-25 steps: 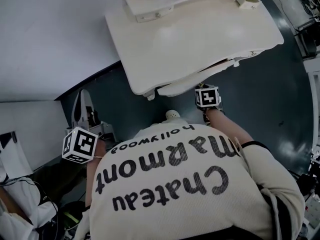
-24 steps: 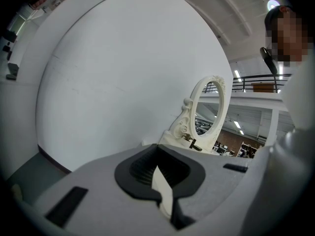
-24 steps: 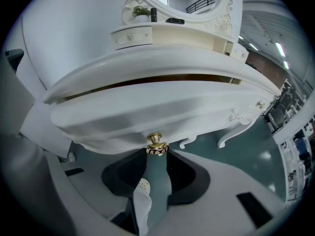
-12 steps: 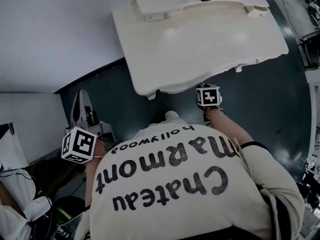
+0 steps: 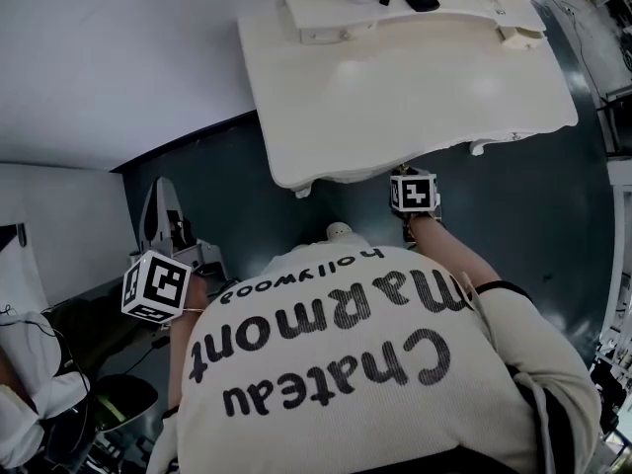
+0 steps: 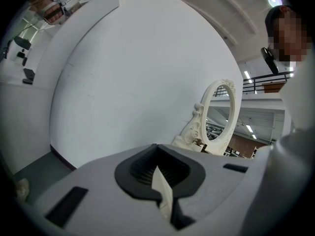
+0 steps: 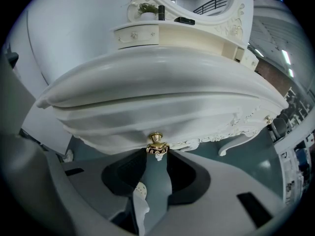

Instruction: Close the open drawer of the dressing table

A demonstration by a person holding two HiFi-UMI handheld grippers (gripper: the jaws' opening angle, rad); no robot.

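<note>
While the drawer (image 7: 147, 124) sits pushed in under the white desk (image 5: 395, 87), its gold knob (image 7: 156, 142) stands at the tips of the right hand-held gripper (image 7: 156, 157), whose jaws are released. The left hand-held gripper (image 6: 157, 165) is clenched, empty, well aside.

One dressing table (image 5: 395, 97), one mirror (image 6: 221, 114), two grippers (image 6: 160, 181) (image 7: 156, 173).

The drawer (image 7: 147, 124), which juts out beneath the tabletop (image 5: 395, 97) a second ago, now sits pushed in under its front edge, the right claw (image 7: 156, 156) up against that edge.
</note>
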